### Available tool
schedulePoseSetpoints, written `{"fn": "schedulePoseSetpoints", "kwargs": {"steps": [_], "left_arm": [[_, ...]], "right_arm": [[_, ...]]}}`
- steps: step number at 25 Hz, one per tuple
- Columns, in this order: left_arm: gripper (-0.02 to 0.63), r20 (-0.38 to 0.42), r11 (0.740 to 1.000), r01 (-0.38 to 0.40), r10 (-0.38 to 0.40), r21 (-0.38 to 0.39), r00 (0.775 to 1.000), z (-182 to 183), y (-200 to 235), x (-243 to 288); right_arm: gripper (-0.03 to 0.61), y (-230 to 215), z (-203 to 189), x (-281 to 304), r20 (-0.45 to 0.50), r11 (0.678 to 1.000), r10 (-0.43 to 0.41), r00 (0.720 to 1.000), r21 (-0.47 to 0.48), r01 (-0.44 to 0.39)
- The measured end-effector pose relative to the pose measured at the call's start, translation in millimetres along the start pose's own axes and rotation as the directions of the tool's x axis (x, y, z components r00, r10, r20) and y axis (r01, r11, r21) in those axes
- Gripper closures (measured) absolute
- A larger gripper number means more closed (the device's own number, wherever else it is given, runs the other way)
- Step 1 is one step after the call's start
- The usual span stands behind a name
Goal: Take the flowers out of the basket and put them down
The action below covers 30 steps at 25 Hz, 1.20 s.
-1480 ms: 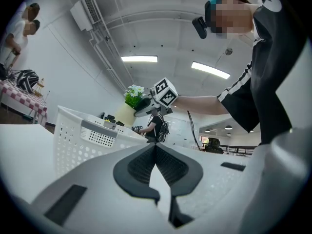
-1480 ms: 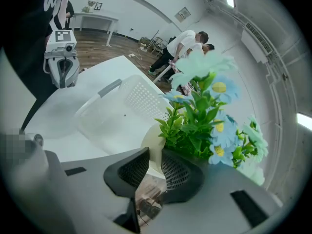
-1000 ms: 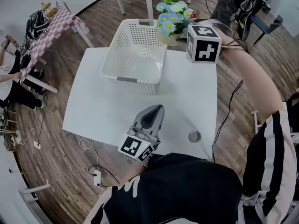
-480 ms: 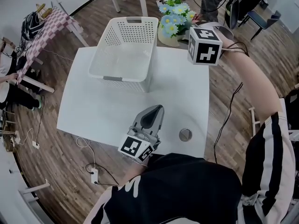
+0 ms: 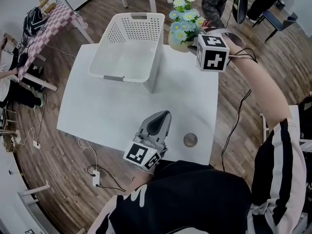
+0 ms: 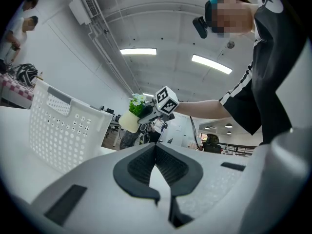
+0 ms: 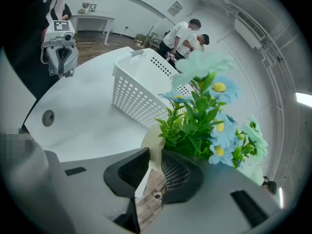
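Flowers [image 5: 186, 22] in pot [image 5: 178, 43]: just right of basket [image 5: 127, 48], pot rim pinched by R gripper [image 7: 153, 165]. L gripper [image 6: 157, 165]: jaws together, empty, well in front of basket.

Your right arm [image 5: 263, 89] stretches far forward, and your right gripper [image 7: 155, 162] has its jaws clamped on the rim of the flower pot [image 7: 150, 141]. Your left gripper [image 6: 156, 152] sits close to your body, pointing forward, jaws together with nothing between them.
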<state>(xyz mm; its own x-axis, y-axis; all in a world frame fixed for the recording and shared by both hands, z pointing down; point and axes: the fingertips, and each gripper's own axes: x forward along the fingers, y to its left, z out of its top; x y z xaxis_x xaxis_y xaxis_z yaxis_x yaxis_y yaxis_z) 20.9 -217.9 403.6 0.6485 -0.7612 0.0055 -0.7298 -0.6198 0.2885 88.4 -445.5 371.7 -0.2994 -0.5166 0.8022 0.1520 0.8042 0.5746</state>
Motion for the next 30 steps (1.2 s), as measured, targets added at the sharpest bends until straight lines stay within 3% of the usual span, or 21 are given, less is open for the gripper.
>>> {"fn": "schedulePoseSetpoints", "kwargs": {"steps": [30], "left_arm": [[0.609,-0.053,0.996,-0.076,0.074,-0.036,0.996,-28,7,-13]], "right_arm": [[0.489,69,-17,88,-0.047,0.992,0.116,0.992,-0.045,-0.118]]}}
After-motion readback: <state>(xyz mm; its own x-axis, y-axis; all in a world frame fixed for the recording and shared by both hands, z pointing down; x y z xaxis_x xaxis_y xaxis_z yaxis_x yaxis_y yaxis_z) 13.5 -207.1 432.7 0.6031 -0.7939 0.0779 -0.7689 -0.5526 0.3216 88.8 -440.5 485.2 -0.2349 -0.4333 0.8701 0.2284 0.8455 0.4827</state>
